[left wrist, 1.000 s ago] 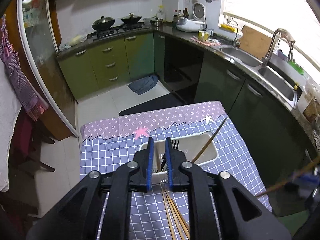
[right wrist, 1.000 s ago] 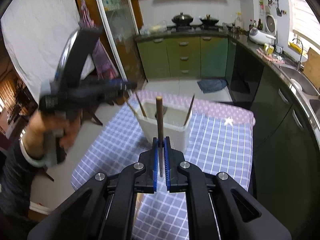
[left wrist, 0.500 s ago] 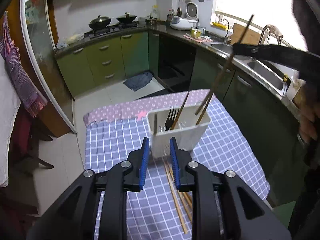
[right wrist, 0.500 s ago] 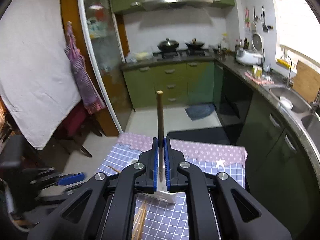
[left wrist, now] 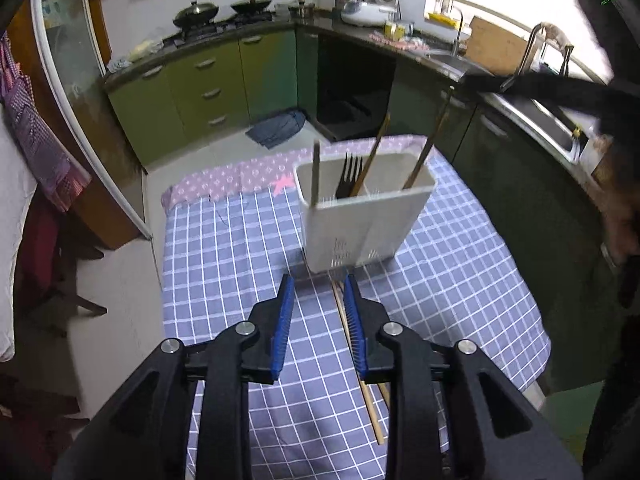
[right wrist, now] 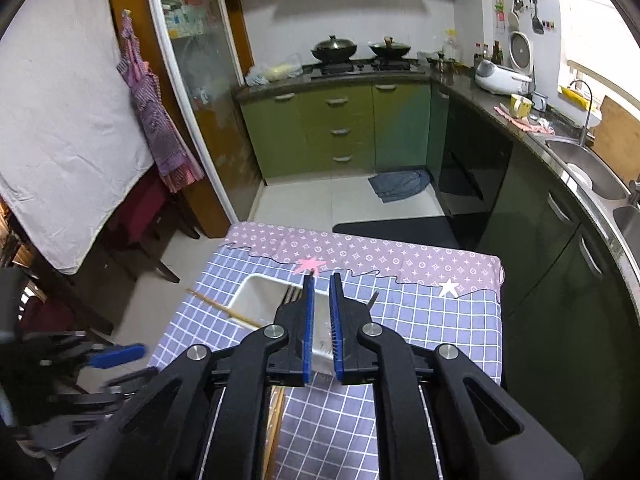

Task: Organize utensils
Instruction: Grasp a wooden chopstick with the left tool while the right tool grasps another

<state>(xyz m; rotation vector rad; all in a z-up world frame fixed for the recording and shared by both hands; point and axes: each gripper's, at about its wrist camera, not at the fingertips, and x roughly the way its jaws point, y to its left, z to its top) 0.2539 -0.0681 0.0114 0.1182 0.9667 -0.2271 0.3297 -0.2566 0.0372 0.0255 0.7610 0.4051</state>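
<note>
Chopsticks [left wrist: 362, 364] lie on the cloth under the empty, opening left claw [left wrist: 318, 312], just short of the holder [left wrist: 362, 220]; right claw [right wrist: 321, 320] also opening, empty; a skewed pinch could scatter them.

You have a table [left wrist: 224, 264] at the centre of both frames, covered by a blue-and-white checked cloth with a pink patterned band along its far edge. A white utensil holder [left wrist: 362, 216] stands on the cloth in the upper middle of the left wrist view. Loose wooden chopsticks [left wrist: 372, 408] lie on the cloth below it, toward the bottom edge.
</note>
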